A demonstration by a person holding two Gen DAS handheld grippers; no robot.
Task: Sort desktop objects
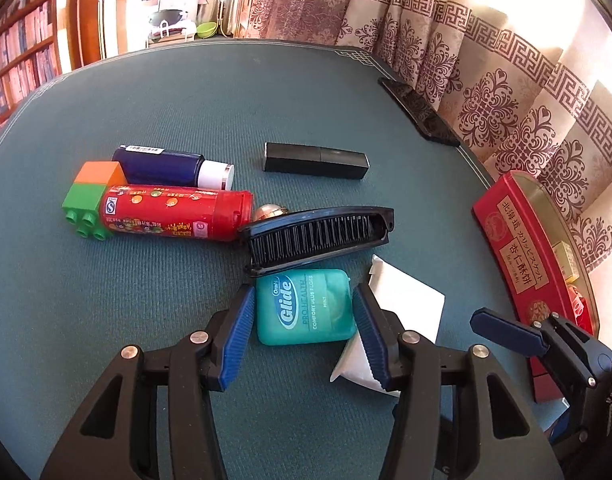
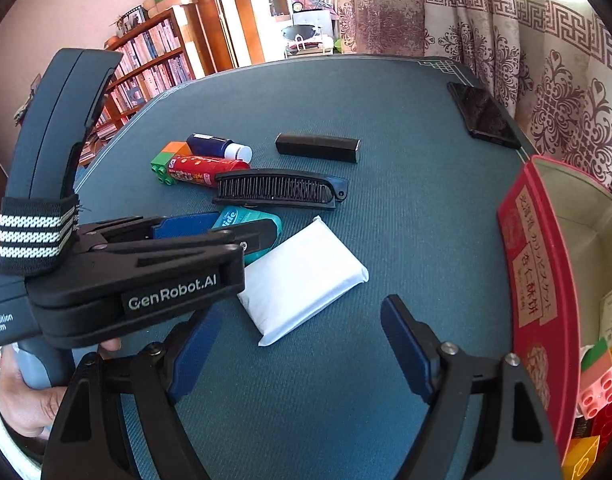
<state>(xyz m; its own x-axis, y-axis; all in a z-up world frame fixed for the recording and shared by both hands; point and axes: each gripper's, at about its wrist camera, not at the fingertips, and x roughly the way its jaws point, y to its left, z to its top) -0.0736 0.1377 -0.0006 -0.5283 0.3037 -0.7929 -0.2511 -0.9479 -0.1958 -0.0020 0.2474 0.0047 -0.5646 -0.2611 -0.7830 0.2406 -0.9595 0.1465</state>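
Left wrist view: the left gripper (image 1: pixel 302 312) stands spread around a teal dental floss case (image 1: pixel 305 307) lying flat on the green table mat (image 1: pixel 146 300), pads flanking its two long sides but not yet pressing, with a white packet (image 1: pixel 406 304) under the right finger. The case looks light, rigid and smooth-shelled (likely slippery), so a squeeze across those flat sides should hold best. Right wrist view: the right gripper (image 2: pixel 298 348) hangs wide and empty near the red tin (image 2: pixel 534 272).
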